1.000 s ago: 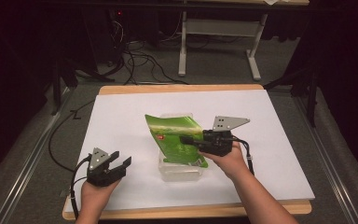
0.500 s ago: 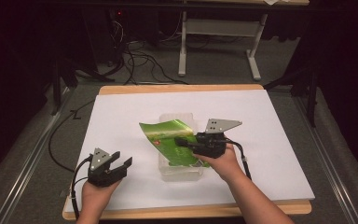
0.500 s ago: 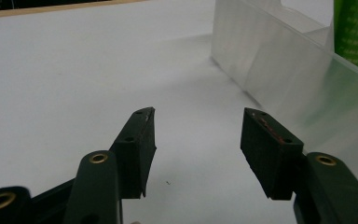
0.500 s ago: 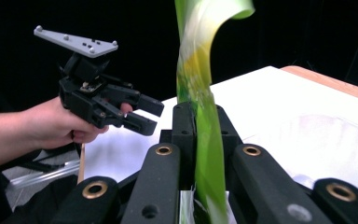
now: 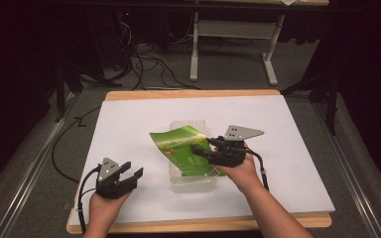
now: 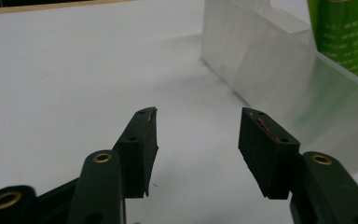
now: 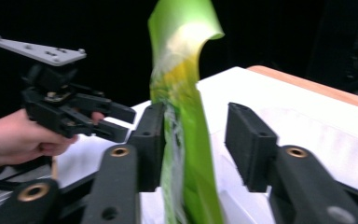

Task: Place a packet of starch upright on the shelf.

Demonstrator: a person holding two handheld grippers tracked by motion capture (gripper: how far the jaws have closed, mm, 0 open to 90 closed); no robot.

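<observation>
**A:** Status on the green packet point(image 5: 186, 148)?

**B:** It's lying across the top of the clear plastic bin point(image 5: 191, 178), which sits mid-table on the white board point(image 5: 287, 129). The packet overhangs the bin's left rim in the high view and hides most of the opening. The far end of the bin pokes out beyond the packet.

**A:** Right gripper point(image 5: 201, 150)?

**B:** Right over the bin, at the packet's right edge, pointing left across it. Its jaws have just been opening. In the right gripper view the packet point(image 7: 186, 154) stands edge-on between them: it lies against or just beside the left pad point(image 7: 153, 140), with a clear gap to the other pad. So there's no clamp on it now, the jaws are parted about halfway and the packet is loose between them.

**A:** Left gripper point(image 5: 131, 171)?

**B:** It's off to the left of the bin, near the board's front edge, held low in the person's left hand point(image 5: 103, 208). Jaws wide apart, nothing between them. They have just closed a touch but are still well open. The left gripper view has bare white board under the pads, with the bin's frosted wall point(image 6: 279, 79) ahead and to the right, and green packet point(image 6: 345, 37) visible above that wall.

**A:** Any contact between the left gripper and the bin?

**B:** No, they're apart. The gripper is near the bin's left wall.
</observation>
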